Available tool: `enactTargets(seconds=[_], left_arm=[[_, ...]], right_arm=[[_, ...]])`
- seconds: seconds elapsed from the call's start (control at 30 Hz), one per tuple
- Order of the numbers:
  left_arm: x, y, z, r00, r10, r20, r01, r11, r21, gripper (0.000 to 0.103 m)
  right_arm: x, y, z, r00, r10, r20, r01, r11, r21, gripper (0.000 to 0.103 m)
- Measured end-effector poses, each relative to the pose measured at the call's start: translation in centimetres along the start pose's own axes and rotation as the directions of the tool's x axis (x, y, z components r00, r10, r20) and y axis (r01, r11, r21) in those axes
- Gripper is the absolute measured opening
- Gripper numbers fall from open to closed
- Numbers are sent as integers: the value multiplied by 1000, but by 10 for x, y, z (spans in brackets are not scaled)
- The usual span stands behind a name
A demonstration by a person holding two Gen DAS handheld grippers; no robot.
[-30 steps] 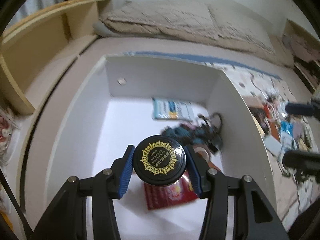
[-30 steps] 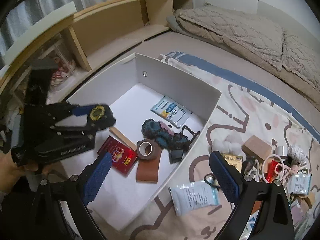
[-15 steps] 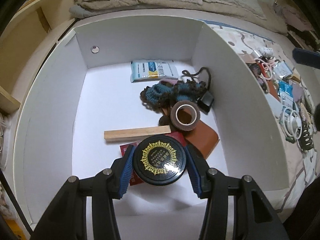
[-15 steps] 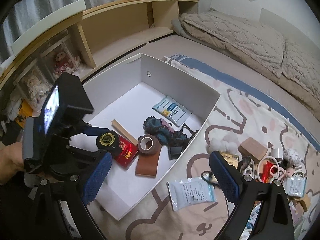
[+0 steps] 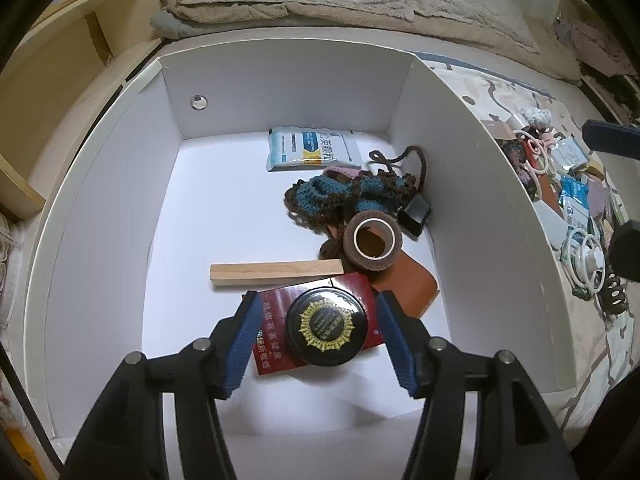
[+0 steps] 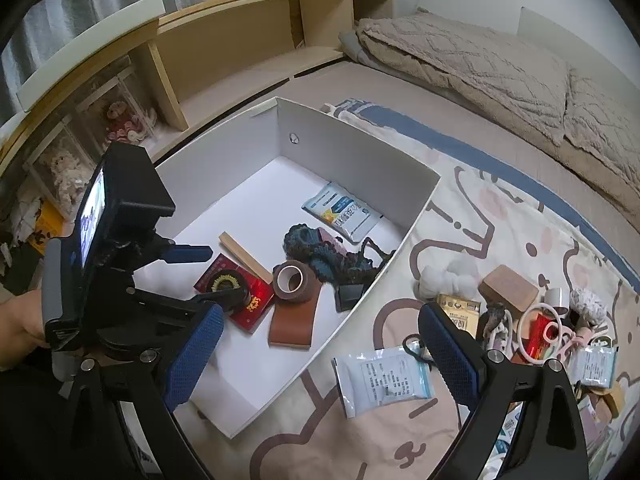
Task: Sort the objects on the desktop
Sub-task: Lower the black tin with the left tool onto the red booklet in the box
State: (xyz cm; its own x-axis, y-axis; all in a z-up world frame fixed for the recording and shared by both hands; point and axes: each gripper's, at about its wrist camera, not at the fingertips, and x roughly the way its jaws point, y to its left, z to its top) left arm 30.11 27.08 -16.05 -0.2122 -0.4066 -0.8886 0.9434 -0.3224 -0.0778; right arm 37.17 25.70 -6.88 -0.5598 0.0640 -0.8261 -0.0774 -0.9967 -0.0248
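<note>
A round black jar with a gold-patterned lid (image 5: 326, 327) rests on a red booklet (image 5: 276, 344) inside the white box (image 5: 472, 184). My left gripper (image 5: 320, 338) is open, its blue pads apart on either side of the jar without touching it. In the right wrist view the jar (image 6: 226, 282) lies under the left gripper (image 6: 208, 276). My right gripper (image 6: 320, 364) is open and empty, held above the box's near corner and the bedspread.
The box also holds a wooden stick (image 5: 276, 273), a brown tape roll (image 5: 372, 245), a brown leather piece (image 5: 408, 292), crocheted yarn (image 5: 344, 196) and a white packet (image 5: 312, 149). Loose items lie right of the box: a wipes packet (image 6: 384, 376), a tan block (image 6: 509, 290), pink rings (image 6: 548, 328).
The left gripper lowered into the box and opened, letting go of the black jar onto the red booklet. The right gripper stayed open and shifted slightly.
</note>
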Motion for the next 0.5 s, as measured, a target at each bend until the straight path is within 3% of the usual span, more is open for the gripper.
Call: enactTargets(seconds=[0.5], left_arm=[[-3,2,-3,1000,-14,23,14,1000,16,60]], right_arm=[[0,-3,-2,999,-42,1,42,997,57,98]])
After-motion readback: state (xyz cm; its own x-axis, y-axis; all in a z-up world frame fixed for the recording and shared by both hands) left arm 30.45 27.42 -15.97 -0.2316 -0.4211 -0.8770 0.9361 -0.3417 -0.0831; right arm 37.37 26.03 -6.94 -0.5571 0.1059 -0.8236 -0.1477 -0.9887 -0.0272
